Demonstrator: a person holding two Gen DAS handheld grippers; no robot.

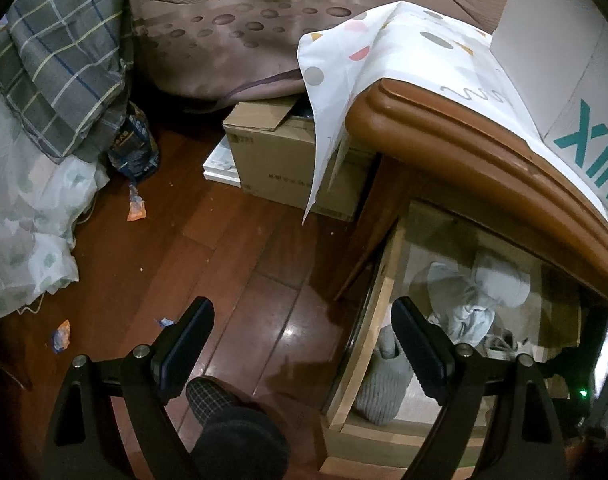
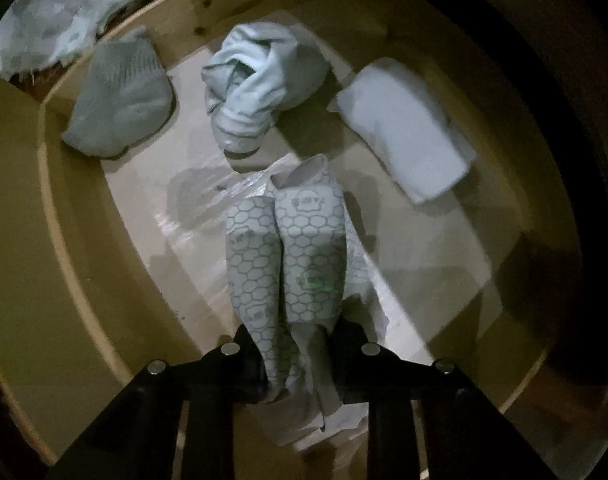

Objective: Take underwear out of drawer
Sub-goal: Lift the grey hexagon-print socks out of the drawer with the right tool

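Note:
The open wooden drawer [image 2: 63, 240] holds several folded cloth pieces. My right gripper [image 2: 297, 360] is inside it, shut on white underwear with a grey hexagon print [image 2: 287, 256], which hangs forward from the jaws above the drawer floor. A twisted pale blue bundle [image 2: 259, 92], a grey knit piece [image 2: 119, 96] and a white folded piece [image 2: 408, 128] lie behind it. My left gripper [image 1: 304, 344] is open and empty, held over the floor beside the drawer's left wall [image 1: 368, 320]. The pale bundle [image 1: 468, 304] and grey knit piece [image 1: 384, 388] also show in the left wrist view.
The wooden cabinet top [image 1: 464, 152] overhangs the drawer, with a dotted white cloth [image 1: 344, 68] and a white box [image 1: 576, 80] on it. A cardboard box [image 1: 283, 160] stands on the wooden floor [image 1: 223, 260]. Bedding [image 1: 43, 120] hangs at left. A slippered foot [image 1: 215, 400] is below.

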